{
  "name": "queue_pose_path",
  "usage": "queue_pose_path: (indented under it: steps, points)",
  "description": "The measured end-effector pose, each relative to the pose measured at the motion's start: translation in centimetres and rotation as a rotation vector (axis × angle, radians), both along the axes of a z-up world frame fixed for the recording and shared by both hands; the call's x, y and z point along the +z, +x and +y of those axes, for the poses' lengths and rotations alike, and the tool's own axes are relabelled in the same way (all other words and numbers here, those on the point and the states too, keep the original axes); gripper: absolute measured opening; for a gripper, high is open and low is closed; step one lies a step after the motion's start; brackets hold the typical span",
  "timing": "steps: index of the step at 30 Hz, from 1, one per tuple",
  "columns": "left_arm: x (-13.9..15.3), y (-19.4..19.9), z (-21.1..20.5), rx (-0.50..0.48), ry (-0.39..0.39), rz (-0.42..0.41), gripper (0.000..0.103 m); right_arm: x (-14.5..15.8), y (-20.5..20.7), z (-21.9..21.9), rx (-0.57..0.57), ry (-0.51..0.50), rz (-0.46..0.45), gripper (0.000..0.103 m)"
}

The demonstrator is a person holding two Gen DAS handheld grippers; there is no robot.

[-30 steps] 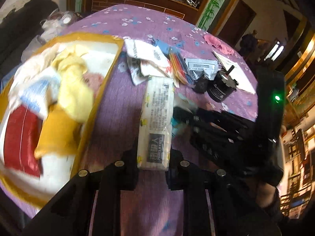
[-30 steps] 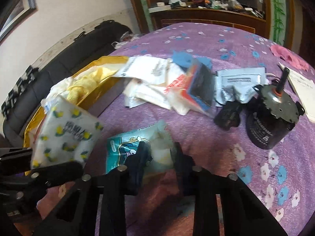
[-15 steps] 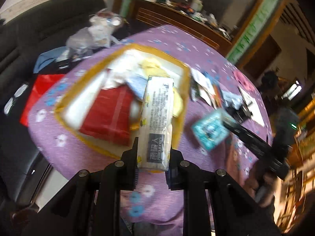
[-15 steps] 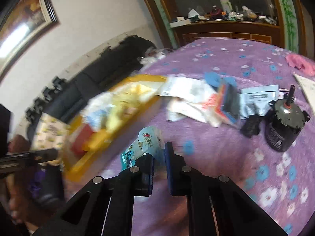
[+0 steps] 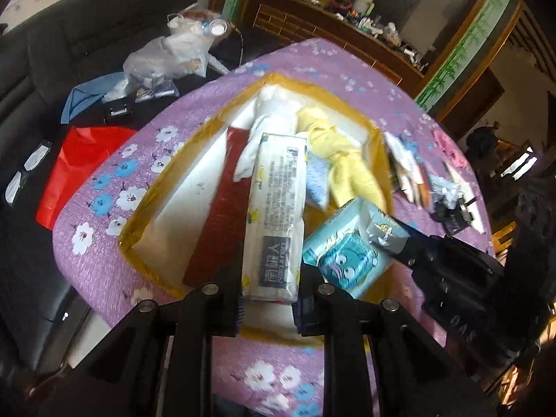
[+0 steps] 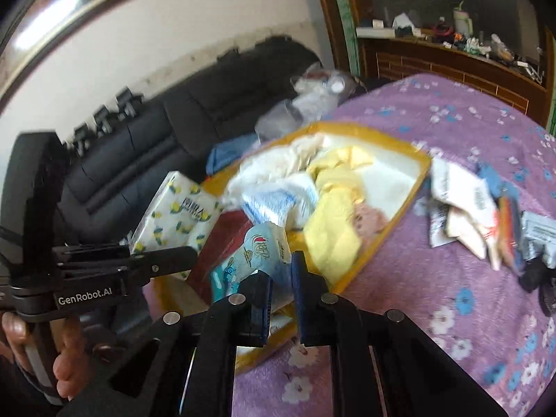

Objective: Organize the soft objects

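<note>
A white tissue pack (image 5: 274, 215) is clamped between the pads of the left gripper (image 5: 269, 299) and hangs over the yellow-rimmed box (image 5: 139, 208), above the red packet (image 5: 219, 229) and yellow cloth (image 5: 344, 160) lying inside. A teal tissue pack (image 6: 257, 253) is pinched near its lower end by the right gripper (image 6: 281, 299), whose jaws have just been closing on it; it is held over the box's near corner, close beside the white pack.

The two packs are crowded together, so one may be knocked by the other gripper on release. The teal pack is held by its edge only and can slip out or fall outside the rim. If the white pack is dropped flat on the heaped cloth, it may slide off and over the wall. The purple tablecloth (image 6: 451, 278) near the box is cluttered with sachets (image 6: 462, 208), where a stray pack would be lost.
</note>
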State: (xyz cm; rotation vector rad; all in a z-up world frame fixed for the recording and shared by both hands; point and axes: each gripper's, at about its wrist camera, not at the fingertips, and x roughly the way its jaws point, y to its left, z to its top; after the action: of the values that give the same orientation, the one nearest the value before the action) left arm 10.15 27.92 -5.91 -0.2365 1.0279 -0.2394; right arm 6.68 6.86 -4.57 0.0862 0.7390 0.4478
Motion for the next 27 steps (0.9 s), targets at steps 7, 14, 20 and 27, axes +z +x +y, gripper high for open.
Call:
queue_pose_path:
  steps: [7, 14, 20, 27]
  points:
    - [-0.2, 0.1, 1.3, 0.008, -0.128, -0.001, 0.063, 0.5, -0.2, 0.6, -0.02, 0.016, -0.034, 0.066]
    - [2.5, -2.8, 1.0, 0.086, -0.031, -0.119, 0.069, 0.1, -4.7, -4.9, -0.081, 0.111, -0.056, 0.072]
    - [4.7, -4.9, -2.5, 0.053, 0.042, -0.191, 0.069, -1.6, -6.4, -10.7, -0.171, 0.173, -0.025, 0.072]
    - [5.2, -5.1, -7.7, -0.078, -0.023, -0.174, 0.069, -1.6, -5.9, -16.9, -0.29, 0.229, 0.023, 0.072]
